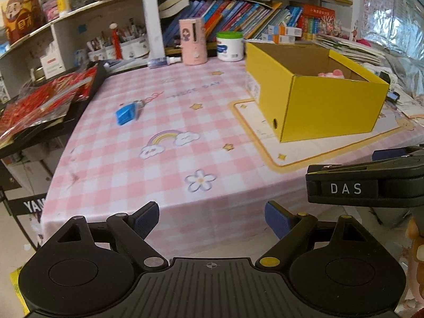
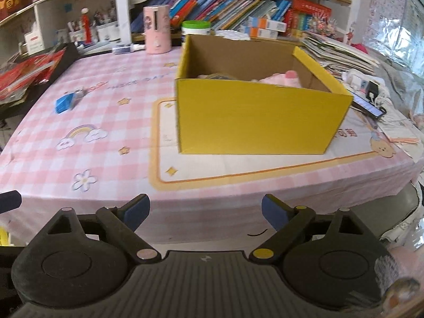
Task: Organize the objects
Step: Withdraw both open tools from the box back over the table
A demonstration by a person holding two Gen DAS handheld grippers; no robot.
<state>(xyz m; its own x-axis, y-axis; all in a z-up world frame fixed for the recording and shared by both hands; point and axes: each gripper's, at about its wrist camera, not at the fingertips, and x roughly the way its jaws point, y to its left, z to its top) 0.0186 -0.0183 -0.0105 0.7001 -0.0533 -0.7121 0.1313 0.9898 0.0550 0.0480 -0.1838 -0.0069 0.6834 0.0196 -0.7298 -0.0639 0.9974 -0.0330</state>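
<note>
We hold both grippers short of the desk's (image 2: 111,122) near edge, off the checked cloth. Our left gripper (image 1: 212,220) has its fingers spread wide with nothing between them, and our right gripper (image 2: 205,212) is just as wide and empty. The yellow box (image 2: 254,122) stands open toward the desk's right side (something pink lies inside), while the small blue object (image 1: 125,114) lies well apart, near the left edge

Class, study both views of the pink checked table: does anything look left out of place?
Yes. A small blue plastic object lies alone on the pink checked tablecloth, apart from the open yellow cardboard box that already holds a pink soft item.
</note>
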